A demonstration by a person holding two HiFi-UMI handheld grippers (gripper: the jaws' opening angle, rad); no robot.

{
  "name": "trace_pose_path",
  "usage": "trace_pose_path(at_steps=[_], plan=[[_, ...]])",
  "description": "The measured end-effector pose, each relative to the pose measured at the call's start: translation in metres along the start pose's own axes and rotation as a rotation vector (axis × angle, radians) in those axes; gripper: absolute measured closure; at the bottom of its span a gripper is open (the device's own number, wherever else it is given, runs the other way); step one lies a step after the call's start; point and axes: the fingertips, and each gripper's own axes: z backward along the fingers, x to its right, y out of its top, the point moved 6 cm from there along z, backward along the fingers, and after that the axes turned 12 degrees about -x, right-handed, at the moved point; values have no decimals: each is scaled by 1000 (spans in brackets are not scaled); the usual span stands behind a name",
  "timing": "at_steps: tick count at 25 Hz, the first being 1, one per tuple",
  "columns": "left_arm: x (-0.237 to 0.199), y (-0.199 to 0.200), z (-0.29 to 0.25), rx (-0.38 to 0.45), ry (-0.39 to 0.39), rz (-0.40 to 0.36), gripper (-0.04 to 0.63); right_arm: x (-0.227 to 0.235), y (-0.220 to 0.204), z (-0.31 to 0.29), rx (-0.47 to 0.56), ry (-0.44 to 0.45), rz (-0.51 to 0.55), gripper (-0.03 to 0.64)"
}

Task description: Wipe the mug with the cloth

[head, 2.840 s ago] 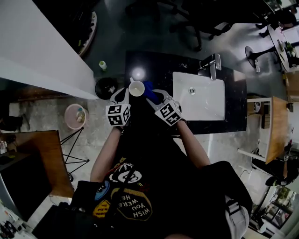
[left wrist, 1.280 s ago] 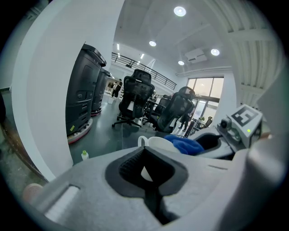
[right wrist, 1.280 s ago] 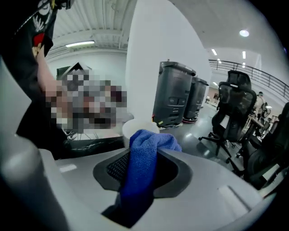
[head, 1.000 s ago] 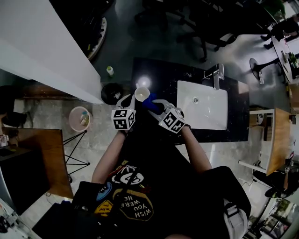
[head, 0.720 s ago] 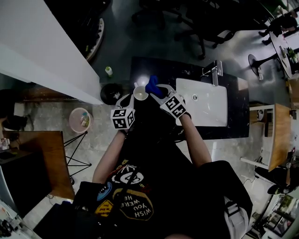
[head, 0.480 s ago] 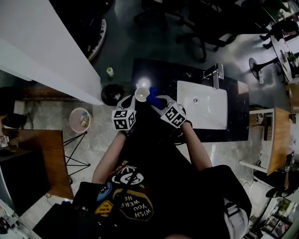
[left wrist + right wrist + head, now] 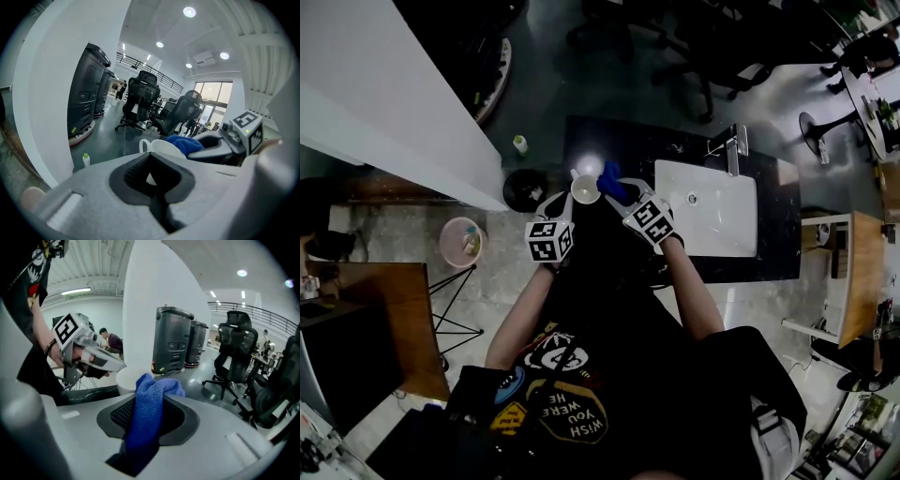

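Over the black counter (image 7: 630,148) beside the sink (image 7: 717,211), left gripper (image 7: 566,198) holds mug (image 7: 585,188), right gripper (image 7: 622,193) holds cloth (image 7: 610,177).

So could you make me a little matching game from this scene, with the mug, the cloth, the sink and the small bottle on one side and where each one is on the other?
Things:
1. mug
2. cloth
3. sink
4. small bottle

Places:
A. set into the dark counter
B. clamped in the right gripper
C. standing on the floor
D. held by the left gripper

Pairs: 1-D, 2-B, 3-A, 4-C
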Motion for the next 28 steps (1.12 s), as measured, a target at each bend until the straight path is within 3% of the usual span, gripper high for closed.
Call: trace_pose_path(at_steps=[6, 8, 11, 14, 20, 22, 26, 28], plan=[[-2, 0, 0, -3, 1, 3, 592, -69, -20, -5, -55, 169, 209, 499], [-2, -1, -1, -4, 4, 5, 592, -57, -24, -2, -52, 135, 170, 499], [-1, -1, -1, -5, 1, 6, 592, -12, -13, 12, 14, 17, 17, 499], [-1, -1, -1, -6, 0, 7, 592, 8, 1, 14, 39, -20, -20, 499], [-2, 1, 0, -2, 5, 14, 592, -61, -16, -14, -86, 206, 190, 499], [-2, 0, 2, 0, 1, 15, 592, -66, -21, -13, -92, 239, 211, 499], [-1, 0, 1, 1, -7, 12, 592, -16, -13, 0, -34, 95, 47, 499], [-2, 0, 1, 0, -7, 13, 592, -1, -5, 1, -24, 46, 20, 499]])
